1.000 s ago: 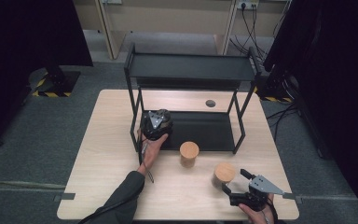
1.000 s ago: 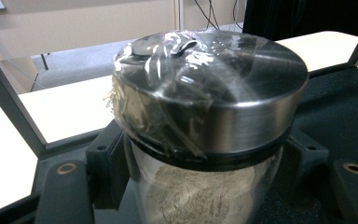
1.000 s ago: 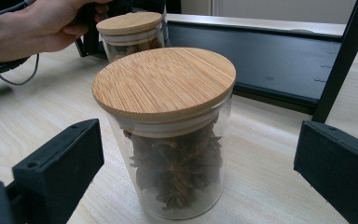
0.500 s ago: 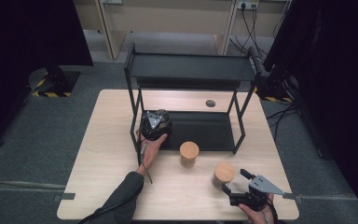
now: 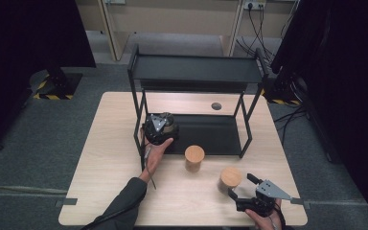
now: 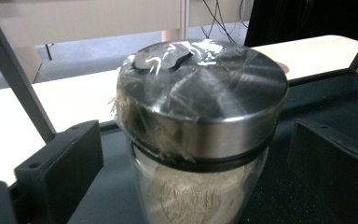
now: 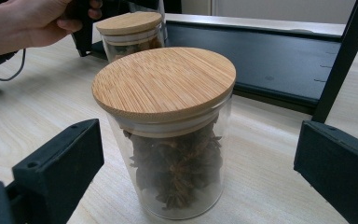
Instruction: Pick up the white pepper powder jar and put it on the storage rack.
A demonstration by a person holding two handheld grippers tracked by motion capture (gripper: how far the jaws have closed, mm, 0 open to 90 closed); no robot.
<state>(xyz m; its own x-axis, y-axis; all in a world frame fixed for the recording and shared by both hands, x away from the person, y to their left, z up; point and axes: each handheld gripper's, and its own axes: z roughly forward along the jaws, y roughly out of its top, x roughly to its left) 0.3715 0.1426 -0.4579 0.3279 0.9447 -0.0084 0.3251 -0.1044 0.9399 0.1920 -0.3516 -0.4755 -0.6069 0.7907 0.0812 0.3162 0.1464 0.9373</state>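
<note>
Wooden table (image 5: 110,158) bears black rack (image 5: 196,76), two jars (image 5: 194,158).

Table top (image 5: 110,163): pale wood, fine straight grain. Rack (image 5: 196,69): matt black frame and shelves; lower shelf (image 6: 317,98) speckled black.

Jar in left gripper view (image 6: 200,140): brushed silver metal lid with radial sheen, black band beneath, clear film with white glare over it, clear glass, off-white powder inside.

Jar in right gripper view (image 7: 168,126): light tan bamboo lid, striped grain; clear glass; dark brown star-shaped contents. Second jar (image 7: 129,30): same tan lid, brown contents.

Left gripper (image 5: 159,128) and right gripper (image 5: 242,184): black, grey plates.

Floor (image 5: 38,139): grey. Yellow-black hazard stripes (image 5: 51,96).
</note>
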